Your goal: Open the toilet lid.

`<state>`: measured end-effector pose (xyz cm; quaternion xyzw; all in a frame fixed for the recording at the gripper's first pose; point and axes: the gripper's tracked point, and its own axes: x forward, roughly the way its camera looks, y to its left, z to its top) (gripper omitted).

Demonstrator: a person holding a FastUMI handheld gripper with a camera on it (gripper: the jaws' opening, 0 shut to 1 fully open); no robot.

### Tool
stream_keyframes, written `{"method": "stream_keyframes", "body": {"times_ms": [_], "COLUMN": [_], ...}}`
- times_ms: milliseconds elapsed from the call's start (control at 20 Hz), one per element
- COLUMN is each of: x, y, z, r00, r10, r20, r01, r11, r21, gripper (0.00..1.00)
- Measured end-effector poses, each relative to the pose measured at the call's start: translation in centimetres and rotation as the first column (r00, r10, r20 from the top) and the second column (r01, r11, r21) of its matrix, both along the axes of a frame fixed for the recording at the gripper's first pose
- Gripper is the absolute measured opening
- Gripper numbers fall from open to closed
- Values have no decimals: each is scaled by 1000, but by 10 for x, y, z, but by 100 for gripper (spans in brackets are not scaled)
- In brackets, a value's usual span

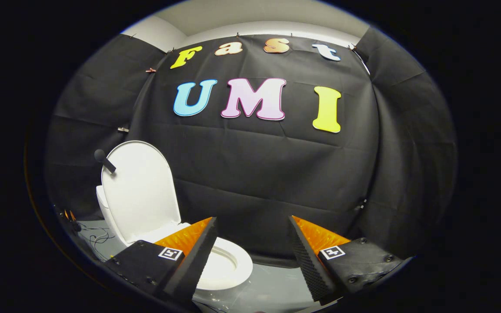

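The toilet lid [141, 191] stands raised, nearly upright, and it leans back toward the black cloth wall [259, 174] behind the toilet. Under it the white seat ring [233, 261] lies flat on the bowl, with its opening free. From how things lie, I judge that the opening itself is done.

The gripper [252, 250] is spread wide, its two fingers well apart, and nothing is between them. The left finger covers part of the seat ring in this view; I cannot tell if it touches the ring or hangs above it. The lid is beyond and to the left of the fingers, apart from them.

What could go wrong from here is mostly about the lid coming down again. I cannot see if it rests against something solid or only balances past its upright point; if it only balances, a small push can send it forward and it will slam on the seat. A dark knob on a short stem [105, 160] sticks out at the upper left edge of the lid, and a finger could catch it and pull the lid down. Thin cables [96, 237] lie on the floor [272, 287] left of the toilet, so a low sideways move of the gripper could snag them.
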<state>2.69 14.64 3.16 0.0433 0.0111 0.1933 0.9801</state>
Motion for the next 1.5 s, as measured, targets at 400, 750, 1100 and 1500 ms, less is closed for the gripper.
{"method": "stream_keyframes", "body": {"times_ms": [400, 750, 1100, 1500], "x": [2, 0, 3, 6], "y": [1, 5, 5, 0], "z": [-5, -9, -10, -10], "r00": [1000, 999, 999, 999], "r10": [8, 23, 21, 5], "r20": [-29, -35, -37, -38], "r01": [-8, -22, -21, -5], "r11": [1000, 1000, 1000, 1000], "r21": [15, 6, 6, 12], "gripper": [99, 99, 99, 99]}}
